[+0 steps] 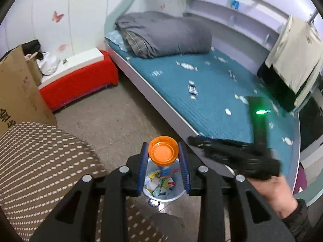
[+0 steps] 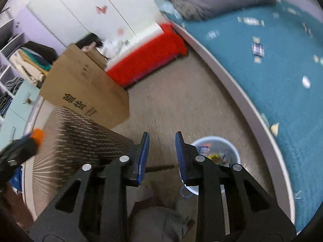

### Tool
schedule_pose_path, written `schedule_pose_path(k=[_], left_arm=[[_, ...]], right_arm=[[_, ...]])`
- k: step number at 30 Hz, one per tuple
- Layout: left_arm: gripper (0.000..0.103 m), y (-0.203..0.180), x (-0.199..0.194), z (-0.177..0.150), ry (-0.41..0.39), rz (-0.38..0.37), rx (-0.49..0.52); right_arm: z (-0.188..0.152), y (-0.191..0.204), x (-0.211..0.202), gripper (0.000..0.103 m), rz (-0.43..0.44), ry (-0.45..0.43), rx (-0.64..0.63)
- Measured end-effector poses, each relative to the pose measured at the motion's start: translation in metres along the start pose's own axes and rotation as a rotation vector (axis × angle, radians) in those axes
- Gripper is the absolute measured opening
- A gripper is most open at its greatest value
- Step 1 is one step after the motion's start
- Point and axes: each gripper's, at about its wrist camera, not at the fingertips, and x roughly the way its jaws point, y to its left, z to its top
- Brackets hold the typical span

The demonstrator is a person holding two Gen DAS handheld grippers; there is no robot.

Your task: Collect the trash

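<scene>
Left gripper clamping orange lid above bin.

Teal bedspread spreads wide, grey duvet folded at its head. Red-covered bench sits beside the bed, cardboard box near it, brown dotted cushion up close.

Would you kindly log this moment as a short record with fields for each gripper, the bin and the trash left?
left gripper: shut on an orange-capped bottle, held above the bin
right gripper: open, nothing between the fingers, over the floor beside the bin
bin: on the floor by the bed, holds wrappers
bed: teal cover with small wrappers scattered on it
</scene>
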Motion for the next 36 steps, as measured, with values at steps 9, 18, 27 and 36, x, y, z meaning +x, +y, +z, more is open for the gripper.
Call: schedule_pose_path(k=[9, 18, 27, 36], left_arm=[[0.029, -0.021, 0.063, 0.003, 0.129, -0.008, 0.047], [0.029, -0.050, 0.101, 0.007, 0.207, -0.022, 0.104], [0.095, -0.049, 0.109, 0.009, 0.224, 0.021, 0.076], [0.096, -0.050, 0.047, -0.003, 0.127, 0.052, 0.058]], right_arm=[[-0.024, -0.080, 0.046, 0.086, 0.000, 0.089, 0.209], [-0.025, -0.108, -0.022, 0.090, -0.001, -0.049, 0.282], [-0.030, -0.096, -0.078, 0.097, -0.034, -0.140, 0.278], [-0.043, -0.060, -0.109, 0.097, -0.069, -0.172, 0.245]])
